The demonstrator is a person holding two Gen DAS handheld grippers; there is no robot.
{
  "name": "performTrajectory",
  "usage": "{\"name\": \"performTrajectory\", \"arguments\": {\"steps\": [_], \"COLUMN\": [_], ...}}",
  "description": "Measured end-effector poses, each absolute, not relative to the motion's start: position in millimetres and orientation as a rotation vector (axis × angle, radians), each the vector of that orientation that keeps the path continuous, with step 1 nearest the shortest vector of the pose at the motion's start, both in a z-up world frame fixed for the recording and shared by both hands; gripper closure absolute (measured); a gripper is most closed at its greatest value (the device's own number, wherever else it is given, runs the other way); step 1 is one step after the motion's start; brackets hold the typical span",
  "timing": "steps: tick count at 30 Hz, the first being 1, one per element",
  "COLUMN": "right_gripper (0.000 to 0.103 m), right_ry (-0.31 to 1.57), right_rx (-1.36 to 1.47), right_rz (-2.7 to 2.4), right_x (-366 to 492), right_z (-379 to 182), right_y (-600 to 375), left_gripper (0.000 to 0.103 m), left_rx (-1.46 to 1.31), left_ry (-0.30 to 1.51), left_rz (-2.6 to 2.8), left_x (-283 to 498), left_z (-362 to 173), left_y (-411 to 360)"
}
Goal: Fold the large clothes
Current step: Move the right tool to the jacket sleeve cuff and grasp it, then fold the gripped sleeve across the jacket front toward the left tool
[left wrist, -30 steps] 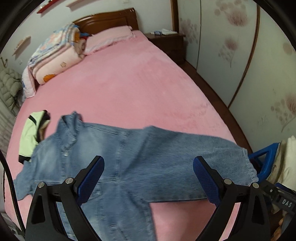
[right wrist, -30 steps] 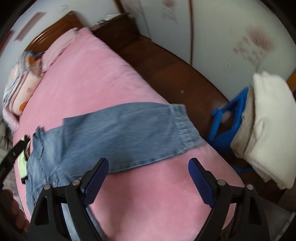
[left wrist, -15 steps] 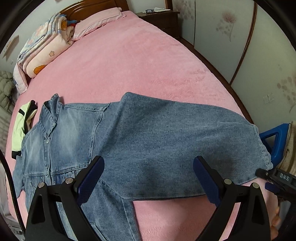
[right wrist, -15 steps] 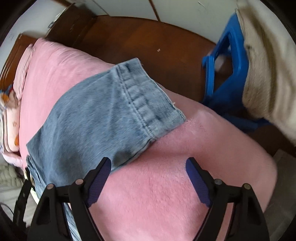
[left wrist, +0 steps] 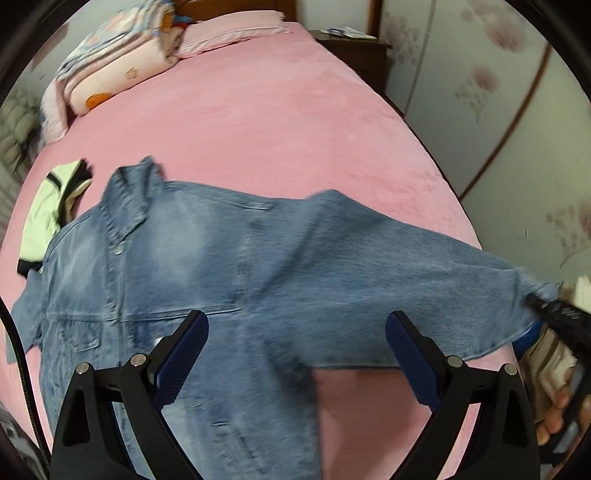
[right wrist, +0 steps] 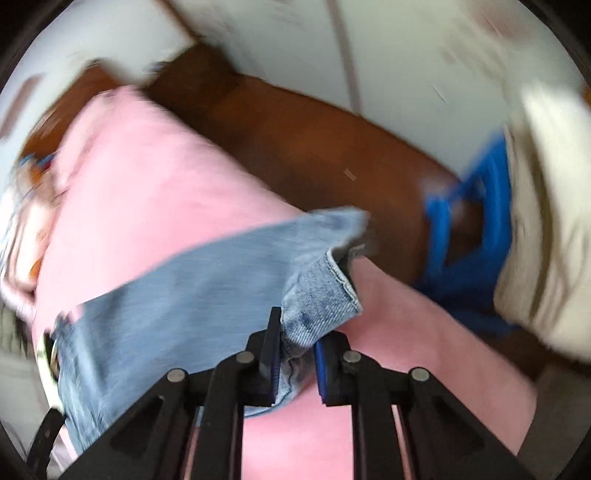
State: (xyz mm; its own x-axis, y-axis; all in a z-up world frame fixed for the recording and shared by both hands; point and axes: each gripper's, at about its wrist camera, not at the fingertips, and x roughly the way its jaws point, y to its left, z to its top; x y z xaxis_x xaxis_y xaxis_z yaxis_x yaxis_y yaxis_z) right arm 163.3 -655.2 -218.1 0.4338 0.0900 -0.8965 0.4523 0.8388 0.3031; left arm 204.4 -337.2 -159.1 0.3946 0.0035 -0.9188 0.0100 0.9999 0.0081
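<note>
A blue denim shirt (left wrist: 229,273) lies spread on the pink bed (left wrist: 258,122), collar toward the left, one long sleeve (left wrist: 424,280) stretched to the right. My left gripper (left wrist: 295,354) is open and empty, hovering over the shirt's body near the armpit. My right gripper (right wrist: 295,354) is shut on the sleeve's cuff end (right wrist: 317,295) and lifts it off the bed; it also shows at the right edge of the left wrist view (left wrist: 554,314). The right wrist view is motion-blurred.
A yellow-white garment (left wrist: 48,214) lies left of the shirt. Folded quilts (left wrist: 114,70) and a pink pillow (left wrist: 232,33) sit at the headboard. A nightstand (left wrist: 354,48) stands at the bed's far right. A blue stool (right wrist: 465,236) with cream fabric (right wrist: 546,221) stands on the wooden floor.
My right gripper has closed on the sleeve cuff and raised it. The left gripper has drawn back a little above the shirt and stays open.
</note>
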Motion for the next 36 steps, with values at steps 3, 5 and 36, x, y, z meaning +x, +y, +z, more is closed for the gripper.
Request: {"name": "performTrajectory", "arguments": {"steps": [3, 5, 36], "right_gripper": [0.089, 0.089, 0.056], "right_ry": [1.027, 0.972, 1.213], "right_rx": [0.441, 0.360, -0.016], "right_rz": [-0.097, 0.004, 0.277], "right_x": [173.5, 177.2, 124.9], "right_z": [-161.4, -128.6, -242.7], "right_y": [-596.8, -548.2, -295.5], "left_gripper": [0.007, 0.007, 0.032], "left_rx": [-0.037, -0.089, -0.440], "left_ry": [1.167, 1.166, 1.347], "left_rz": [0.030, 0.066, -0.260], "left_x": [198.0, 192.1, 203.6], "left_z": [-144.2, -134.3, -262.4], "left_y": [-297.8, -262.4, -97.5]}}
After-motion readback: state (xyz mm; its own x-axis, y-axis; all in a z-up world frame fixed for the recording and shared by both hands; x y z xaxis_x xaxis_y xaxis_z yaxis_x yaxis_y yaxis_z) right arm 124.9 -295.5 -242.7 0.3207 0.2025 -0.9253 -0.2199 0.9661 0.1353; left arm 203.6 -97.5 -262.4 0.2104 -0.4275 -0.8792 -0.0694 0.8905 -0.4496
